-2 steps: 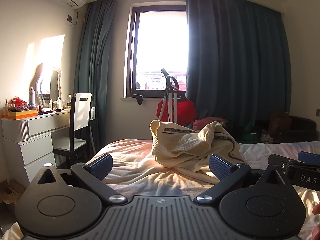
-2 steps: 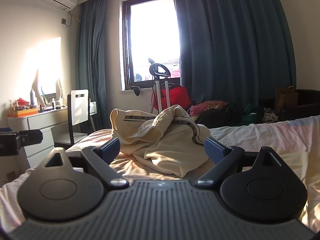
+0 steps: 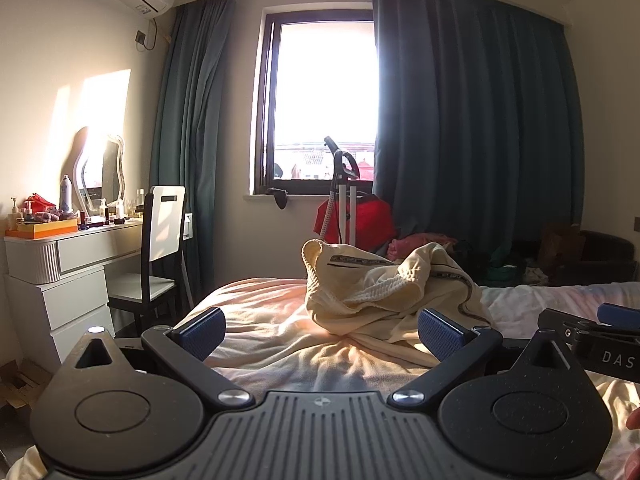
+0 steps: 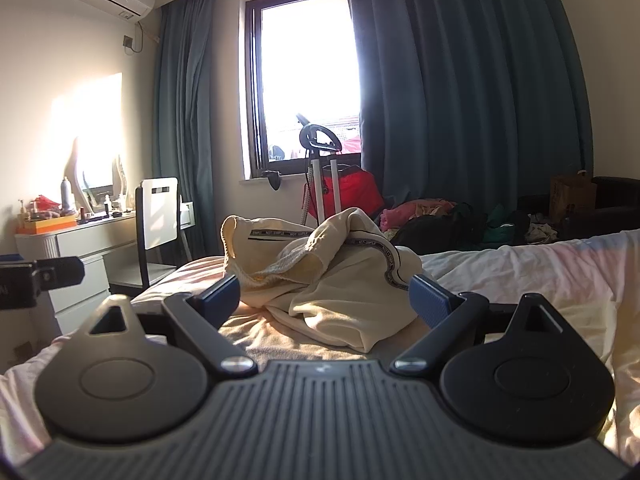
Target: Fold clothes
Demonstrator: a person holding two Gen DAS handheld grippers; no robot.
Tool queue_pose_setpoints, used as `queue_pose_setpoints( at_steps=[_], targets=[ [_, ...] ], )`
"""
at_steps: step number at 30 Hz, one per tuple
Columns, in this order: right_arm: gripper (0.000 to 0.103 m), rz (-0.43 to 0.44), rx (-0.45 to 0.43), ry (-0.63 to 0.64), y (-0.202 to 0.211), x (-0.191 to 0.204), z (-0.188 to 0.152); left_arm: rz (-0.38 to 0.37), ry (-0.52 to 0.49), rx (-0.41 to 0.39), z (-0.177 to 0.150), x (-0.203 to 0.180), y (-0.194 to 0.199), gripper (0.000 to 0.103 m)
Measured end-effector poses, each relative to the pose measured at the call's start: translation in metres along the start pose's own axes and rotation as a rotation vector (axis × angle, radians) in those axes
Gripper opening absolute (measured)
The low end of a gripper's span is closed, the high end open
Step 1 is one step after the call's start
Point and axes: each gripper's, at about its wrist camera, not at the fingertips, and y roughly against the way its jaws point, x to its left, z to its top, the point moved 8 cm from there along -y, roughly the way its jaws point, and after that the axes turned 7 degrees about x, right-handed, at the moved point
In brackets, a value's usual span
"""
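Both pairs of jaws stand spread wide with nothing between them. On the left gripper (image 3: 320, 330) the blue pads (image 3: 202, 330) sit far apart above the rumpled bedsheet, and the right gripper (image 4: 324, 300) shows the same wide gap between its own blue pads (image 4: 430, 300).

Ahead of both, a cream garment (image 3: 384, 284) lies in a loose heap on the bed (image 3: 260, 312), bunched up rather than flat, with a dark patterned trim running along its edges and a ribbed band showing in the folds. From the right wrist view the cream garment (image 4: 340, 272) fills the space just beyond the fingertips (whether either pad touches the cloth cannot be told). From the left wrist view the heap lies a little further off, towards the right pad.

At the right edge of the left view, part of the other gripper shows beside the left one, low over the sheet.

Sun from the window (image 3: 324, 96) falls across the bed. Dark blue curtains (image 3: 472, 120) hang either side of it. A white dresser (image 3: 60, 272) with bottles and a mirror stands at the left wall, a chair (image 3: 160, 248) beside it, and a red bag (image 3: 360, 220) sits under the window.
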Motion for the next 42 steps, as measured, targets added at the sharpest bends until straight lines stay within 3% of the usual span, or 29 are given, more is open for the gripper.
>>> queue_pose_setpoints(
  at_steps=[36,42],
  targets=[
    [0.093,-0.006,0.039,-0.021,-0.003,-0.001,0.003,-0.004,-0.018,0.014,-0.001,-0.003,-0.004,0.103],
    [0.093,-0.061,-0.025,-0.037,0.009,-0.005,0.014,-0.002,-0.014,0.020,-0.005,-0.001,-0.008,0.103]
  ],
)
